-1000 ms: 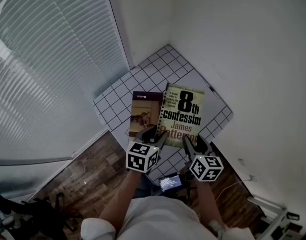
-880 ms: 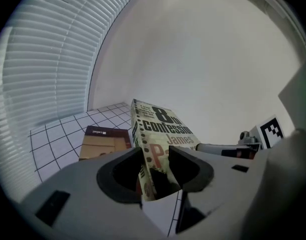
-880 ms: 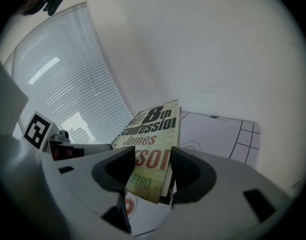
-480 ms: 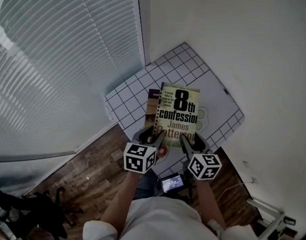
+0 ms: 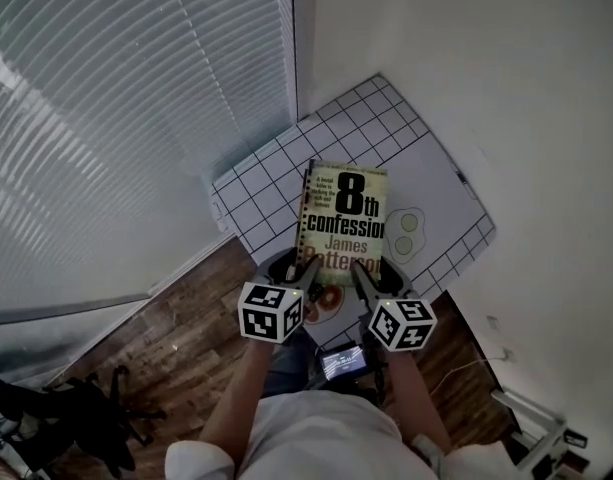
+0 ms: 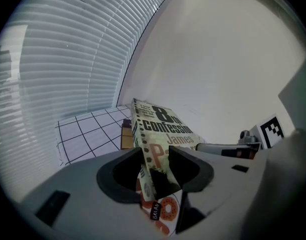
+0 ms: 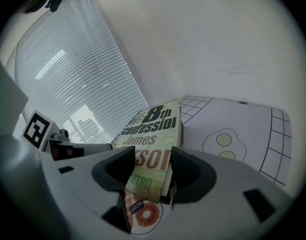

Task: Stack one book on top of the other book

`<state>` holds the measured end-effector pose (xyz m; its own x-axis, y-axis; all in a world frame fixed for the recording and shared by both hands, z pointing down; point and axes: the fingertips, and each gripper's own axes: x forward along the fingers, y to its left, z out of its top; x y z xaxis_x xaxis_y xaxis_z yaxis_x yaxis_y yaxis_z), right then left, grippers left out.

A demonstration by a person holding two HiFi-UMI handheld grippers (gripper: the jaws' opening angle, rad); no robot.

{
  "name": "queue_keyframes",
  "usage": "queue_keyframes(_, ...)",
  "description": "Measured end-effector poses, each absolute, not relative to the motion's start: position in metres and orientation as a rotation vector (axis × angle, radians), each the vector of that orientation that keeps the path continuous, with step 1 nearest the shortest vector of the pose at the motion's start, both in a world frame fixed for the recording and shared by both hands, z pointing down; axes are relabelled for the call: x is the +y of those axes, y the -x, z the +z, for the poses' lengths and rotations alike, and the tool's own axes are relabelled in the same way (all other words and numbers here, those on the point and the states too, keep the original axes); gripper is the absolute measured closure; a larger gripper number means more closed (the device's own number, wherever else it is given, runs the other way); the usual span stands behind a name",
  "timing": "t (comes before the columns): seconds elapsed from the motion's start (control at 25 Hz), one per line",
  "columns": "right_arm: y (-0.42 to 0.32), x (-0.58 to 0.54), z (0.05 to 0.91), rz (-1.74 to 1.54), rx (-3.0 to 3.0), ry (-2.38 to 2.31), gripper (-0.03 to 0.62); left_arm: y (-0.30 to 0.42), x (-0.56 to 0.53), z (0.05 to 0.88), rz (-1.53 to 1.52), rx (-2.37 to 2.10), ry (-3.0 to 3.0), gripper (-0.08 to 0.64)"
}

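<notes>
A green paperback (image 5: pixel 344 213) with "8th confession" on its cover is held level over the table by its near edge. My left gripper (image 5: pixel 308 268) is shut on its near left corner at the spine (image 6: pixel 145 149). My right gripper (image 5: pixel 358 270) is shut on its near right corner (image 7: pixel 150 176). The second book, brown, lies under the green one. The head view hides it, and only a brown strip (image 6: pixel 126 133) shows in the left gripper view. I cannot tell whether the two books touch.
The white table cover (image 5: pixel 276 168) has a black grid, fried-egg drawings (image 5: pixel 408 230) and a doughnut drawing (image 5: pixel 326 296). Window blinds (image 5: pixel 116 118) close the left side and a white wall (image 5: pixel 506 78) the right. A small lit screen (image 5: pixel 343 365) sits below the grippers.
Both grippers have carried the green book leftward and slightly down. It now covers the brown book, which lay beside it a second ago.
</notes>
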<state>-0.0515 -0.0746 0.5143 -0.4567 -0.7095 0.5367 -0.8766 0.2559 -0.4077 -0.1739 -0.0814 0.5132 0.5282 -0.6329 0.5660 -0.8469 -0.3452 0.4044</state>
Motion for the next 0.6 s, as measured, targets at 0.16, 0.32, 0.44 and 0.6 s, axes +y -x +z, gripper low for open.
queue_keyframes(0.16, 0.053, -0.074, 0.519, 1.0, -2.28, -1.471, 0.364, 0.175, -0.081, 0.517, 0.412, -1.196, -2.088, 0.383)
queue_keyframes(0.32, 0.057, -0.077, 0.523, 1.001, -2.284, -1.46, 0.364, 0.179, -0.083, 0.521, 0.417, -1.202, -2.08, 0.383)
queue_keyframes(0.44, 0.059, -0.077, 0.53, 1.01, -2.278, -1.451, 0.364, 0.181, -0.084, 0.528, 0.429, -1.207, -2.075, 0.383)
queue_keyframes(0.6, 0.061, -0.079, 0.545, 1.022, -2.26, -1.432, 0.364, 0.183, -0.084, 0.543, 0.426, -1.221, -2.049, 0.39)
